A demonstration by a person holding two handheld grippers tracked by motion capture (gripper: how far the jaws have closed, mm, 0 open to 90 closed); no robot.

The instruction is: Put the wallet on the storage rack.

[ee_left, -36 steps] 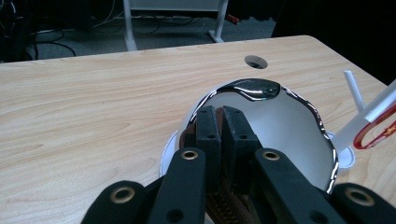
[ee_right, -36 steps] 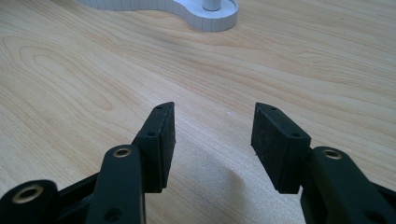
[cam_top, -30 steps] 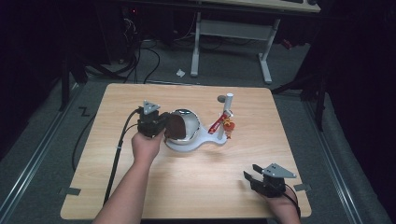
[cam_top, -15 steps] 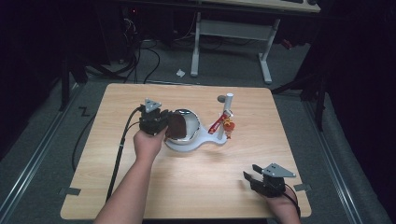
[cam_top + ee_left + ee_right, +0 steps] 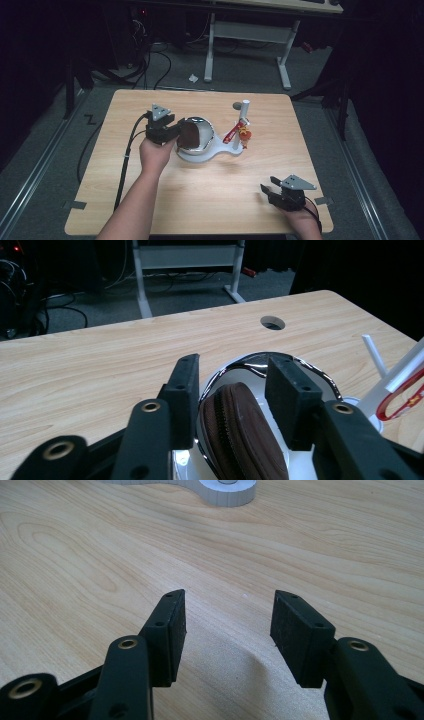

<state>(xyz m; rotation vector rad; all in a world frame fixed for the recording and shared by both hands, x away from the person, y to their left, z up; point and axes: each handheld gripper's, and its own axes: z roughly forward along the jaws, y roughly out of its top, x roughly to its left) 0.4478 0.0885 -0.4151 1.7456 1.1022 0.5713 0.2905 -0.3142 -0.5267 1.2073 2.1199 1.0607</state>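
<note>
The step in hand looks like a release: the left gripper [image 5: 176, 134] sits at the rim of a shiny metal bowl [image 5: 204, 131], and its jaws have just been opening, so that they now stand apart on either side of a brown zippered pouch [image 5: 240, 435] without pressing on it. In the left gripper view the pouch stands on edge between the two black pads, leaning inside the bowl, with a gap showing on each side, so I judge it already let go and resting in the bowl. The bowl sits on a white stand [image 5: 220, 150] whose post [image 5: 243, 117], beyond the bowl from this gripper, carries a red-and-yellow trinket [image 5: 239, 132]. The right gripper [image 5: 272, 192] rests low near the bench [image 5: 225, 200] edge, well apart from the bowl, its jaws spread over bare wood and holding nothing. The next move probably calls for drawing the left gripper straight back and up from the bowl, keeping the pads wide so they do not catch the pouch's zipper edge or nudge the bowl off its stand.
</note>
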